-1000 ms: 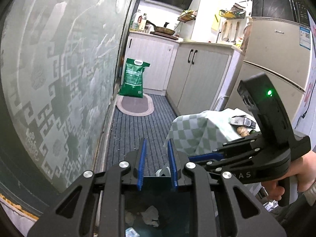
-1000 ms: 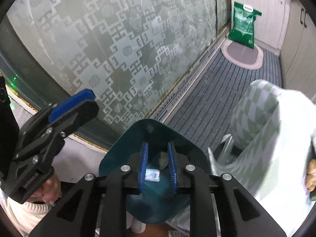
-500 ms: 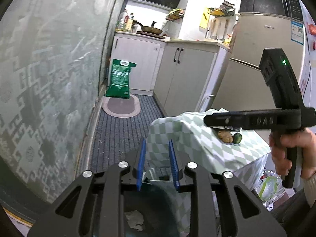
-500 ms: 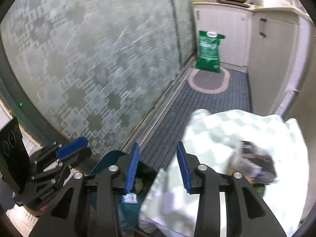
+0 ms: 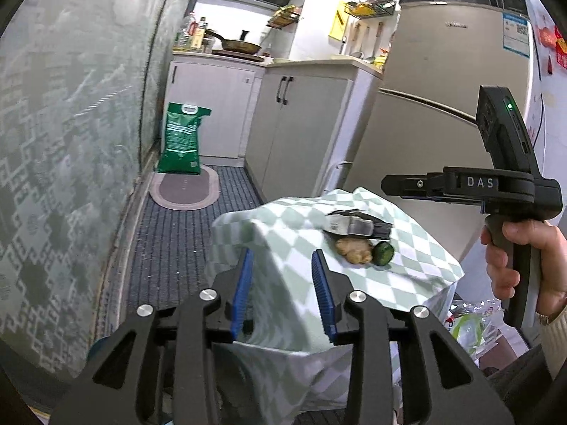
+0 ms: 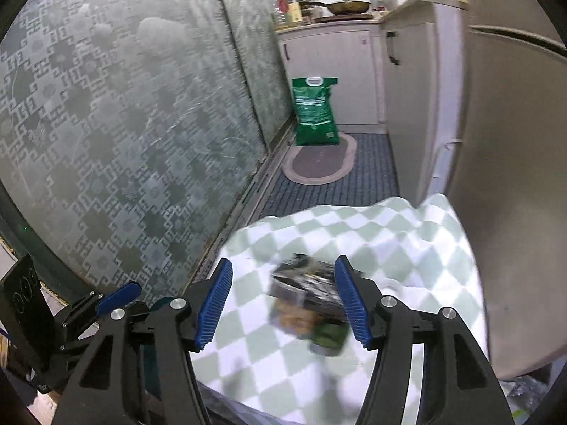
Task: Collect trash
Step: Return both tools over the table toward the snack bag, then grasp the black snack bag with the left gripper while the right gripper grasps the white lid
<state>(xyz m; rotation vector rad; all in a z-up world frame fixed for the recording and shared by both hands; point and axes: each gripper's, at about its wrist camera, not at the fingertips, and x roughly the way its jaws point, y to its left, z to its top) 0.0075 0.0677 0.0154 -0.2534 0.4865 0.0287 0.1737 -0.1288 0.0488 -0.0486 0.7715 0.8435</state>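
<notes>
Left black two-finger gripper with blue ribbed pads [image 5: 282, 292]: jaws parted, just been opening, nothing clamped. Right black two-finger gripper with blue ribbed pads [image 6: 283, 301]: jaws wide, just been opening, empty, angled downward. Person's bare hand [image 5: 521, 258] wraps its grey handle, to the left gripper's right and higher.

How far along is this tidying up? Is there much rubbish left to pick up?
Nothing is in hand: the right gripper and left gripper have both just been opening, with nothing between the jaws. Left to collect on the checked cloth: a crumpled dark wrapper, a brownish lump and a green slice. A teal bin edge shows by the left gripper, but its contents are hidden now.
</notes>
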